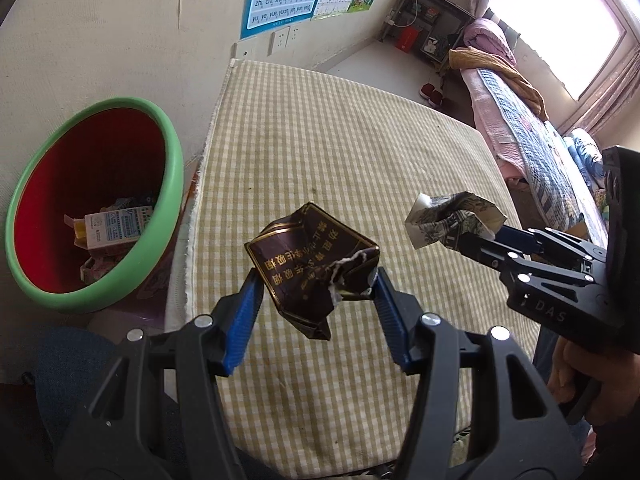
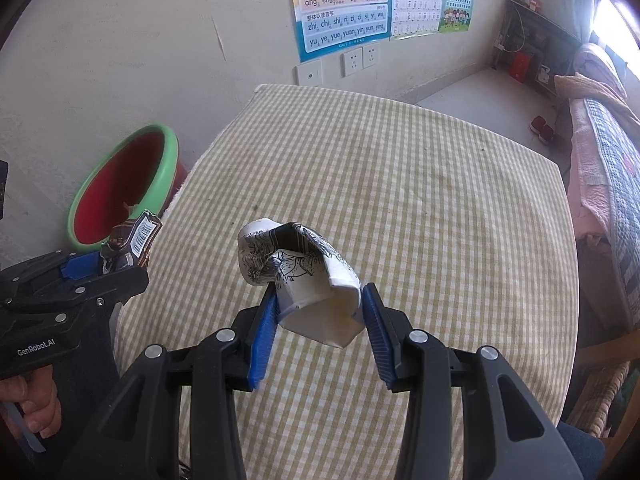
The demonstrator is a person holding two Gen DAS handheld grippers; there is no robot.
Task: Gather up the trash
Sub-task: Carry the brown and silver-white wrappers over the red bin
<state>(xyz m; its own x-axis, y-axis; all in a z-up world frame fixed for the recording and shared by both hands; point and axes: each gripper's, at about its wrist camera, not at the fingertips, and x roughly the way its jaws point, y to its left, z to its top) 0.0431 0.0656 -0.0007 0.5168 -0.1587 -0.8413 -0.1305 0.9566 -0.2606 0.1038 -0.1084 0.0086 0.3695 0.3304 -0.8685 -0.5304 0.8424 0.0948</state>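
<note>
My left gripper (image 1: 316, 276) is shut on a crumpled dark brown packet (image 1: 308, 264) with gold print, held above the checked tablecloth (image 1: 340, 152). My right gripper (image 2: 320, 300) is shut on a crushed white paper cup (image 2: 304, 276) with black drawings, also lifted off the table. Each gripper shows in the other's view: the right gripper (image 1: 460, 236) with the cup (image 1: 448, 216) at the right, the left gripper (image 2: 108, 260) with the packet (image 2: 136, 236) at the left. A red bin with a green rim (image 1: 168, 184) stands on the floor left of the table, with several boxes inside.
The table's left edge (image 1: 200, 208) runs beside the bin (image 2: 120, 184). A wall with posters (image 2: 340, 4) and sockets lies behind. A bed (image 1: 532, 136) with quilts stands to the right, red slippers (image 1: 430, 94) on the floor beyond. A hand (image 2: 36, 400) grips the left handle.
</note>
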